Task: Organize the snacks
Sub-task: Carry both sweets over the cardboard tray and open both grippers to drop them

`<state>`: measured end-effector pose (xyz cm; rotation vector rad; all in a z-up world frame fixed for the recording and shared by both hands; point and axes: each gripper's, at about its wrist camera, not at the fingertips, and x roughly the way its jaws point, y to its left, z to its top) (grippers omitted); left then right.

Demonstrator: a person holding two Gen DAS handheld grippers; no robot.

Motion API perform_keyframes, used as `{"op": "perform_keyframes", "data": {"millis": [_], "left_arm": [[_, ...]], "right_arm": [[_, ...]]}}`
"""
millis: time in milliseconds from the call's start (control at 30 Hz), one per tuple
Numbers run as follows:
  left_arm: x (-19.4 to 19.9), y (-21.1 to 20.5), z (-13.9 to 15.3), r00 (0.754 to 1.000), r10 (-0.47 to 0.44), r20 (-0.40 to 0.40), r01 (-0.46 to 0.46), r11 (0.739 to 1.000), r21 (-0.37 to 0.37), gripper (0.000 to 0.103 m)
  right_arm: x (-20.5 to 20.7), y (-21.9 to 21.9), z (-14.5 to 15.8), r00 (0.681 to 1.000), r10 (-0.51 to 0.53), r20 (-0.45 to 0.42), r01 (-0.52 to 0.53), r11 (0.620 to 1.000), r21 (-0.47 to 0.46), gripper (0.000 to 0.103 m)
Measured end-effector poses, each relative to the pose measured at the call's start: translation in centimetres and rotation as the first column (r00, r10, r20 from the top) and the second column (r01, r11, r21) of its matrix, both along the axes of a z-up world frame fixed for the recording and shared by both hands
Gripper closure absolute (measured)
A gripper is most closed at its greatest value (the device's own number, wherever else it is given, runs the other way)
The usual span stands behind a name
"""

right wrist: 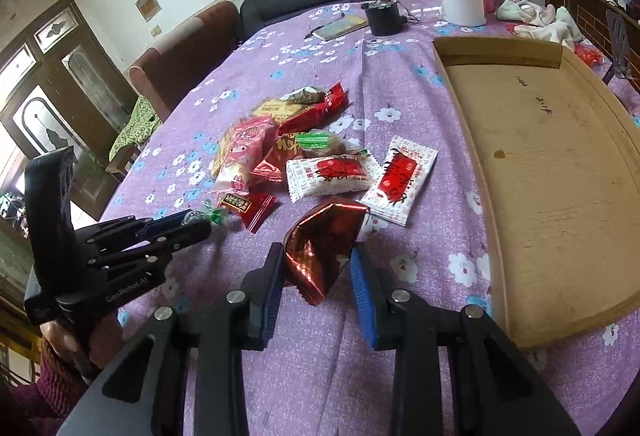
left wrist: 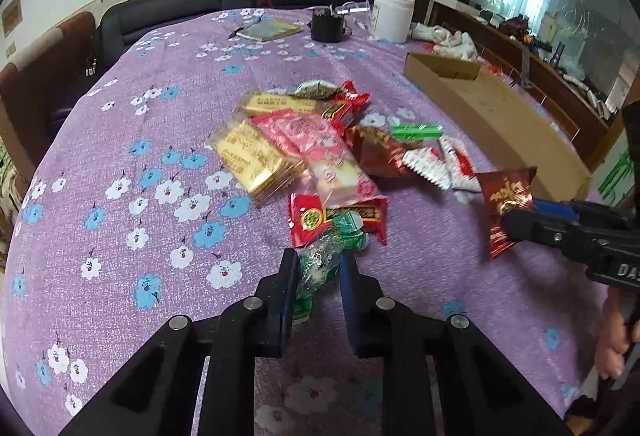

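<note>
Crinkly foil: green candy point(left wrist: 320, 264) pinched by left gripper point(left wrist: 319, 290); red packet point(right wrist: 322, 248) clamped in right gripper point(right wrist: 316, 276). Light, slippery; best gripped mid-body.

Two white sachets point(right wrist: 332, 173), one tray point(right wrist: 496, 49).

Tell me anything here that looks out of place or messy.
The snack packets lie in a loose, overlapping heap on the purple tablecloth, while the cardboard tray beside them holds none. The dark red packet in the right gripper is creased.
</note>
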<state>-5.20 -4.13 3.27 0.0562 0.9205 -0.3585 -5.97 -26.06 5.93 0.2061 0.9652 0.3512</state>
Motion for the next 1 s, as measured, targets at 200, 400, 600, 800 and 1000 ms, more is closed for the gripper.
{"op": "perform_keyframes", "data": {"millis": [200, 400, 600, 800, 1000], "left_arm": [[-0.5, -0.6, 1.5, 1.0, -0.01, 0.02, 0.011, 0.999, -0.035, 0.082], [-0.5, -1.9, 2.9, 0.999, -0.027, 0.047, 0.028, 0.999, -0.023, 0.082], [-0.3, -1.9, 3.0, 0.999, -0.016, 0.038, 0.017, 1.0, -0.026, 0.082], [0.2, -3.0, 3.9, 0.999, -0.033, 0.031, 0.034, 0.999, -0.031, 0.082], [2.0, -6.7, 6.3, 0.996, -0.075, 0.05, 0.078, 0.996, -0.049, 0.082]], "right_arm": [[-0.2, -0.8, 0.6, 1.0, -0.014, 0.02, 0.014, 1.0, 0.008, 0.071], [-0.3, -1.7, 1.5, 0.999, -0.025, 0.044, 0.024, 0.999, 0.023, 0.071], [-0.4, -1.9, 1.3, 0.999, -0.019, 0.034, 0.017, 0.999, 0.036, 0.071], [-0.1, -2.8, 2.4, 0.998, -0.037, 0.058, 0.034, 0.998, 0.053, 0.071], [1.7, -5.3, 5.2, 0.991, -0.086, 0.101, 0.081, 0.995, 0.058, 0.071]]}}
